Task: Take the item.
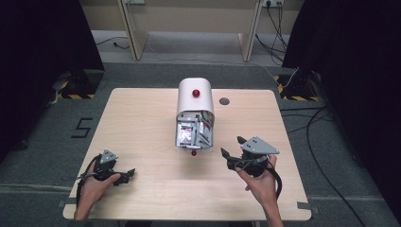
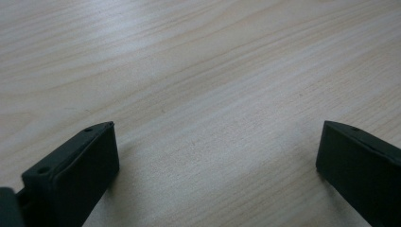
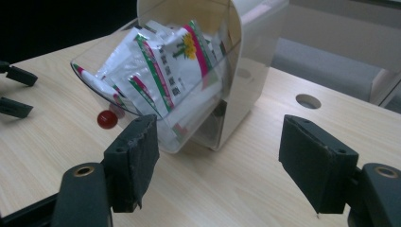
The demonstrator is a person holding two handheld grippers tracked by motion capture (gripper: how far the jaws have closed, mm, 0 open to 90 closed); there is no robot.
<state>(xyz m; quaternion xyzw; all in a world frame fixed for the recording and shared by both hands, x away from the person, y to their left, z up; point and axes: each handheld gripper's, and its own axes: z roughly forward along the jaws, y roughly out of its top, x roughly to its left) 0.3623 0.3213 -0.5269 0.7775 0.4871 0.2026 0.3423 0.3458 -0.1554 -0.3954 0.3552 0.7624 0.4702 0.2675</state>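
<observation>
A white round-topped dispenser (image 1: pixel 195 97) stands mid-table with a red knob (image 1: pixel 196 93) on top. Its clear front bin (image 1: pixel 194 133) is tilted open toward me and holds several white sachets (image 3: pixel 165 66) printed in green, pink and yellow. A small red knob (image 3: pixel 107 119) sits on the bin's front lip. My right gripper (image 1: pixel 232 146) is open to the right of the bin, apart from it; the right gripper view has its jaws (image 3: pixel 217 142) framing the bin. My left gripper (image 1: pixel 128 175) rests open at the near left, with bare wood between its jaws (image 2: pixel 215 146).
The wooden table (image 1: pixel 142 123) has a round cable hole (image 1: pixel 224 101) right of the dispenser. Grey carpet surrounds the table, with cables on the floor at right and desk legs behind. The left gripper's fingertips (image 3: pixel 14 90) appear at the far left of the right gripper view.
</observation>
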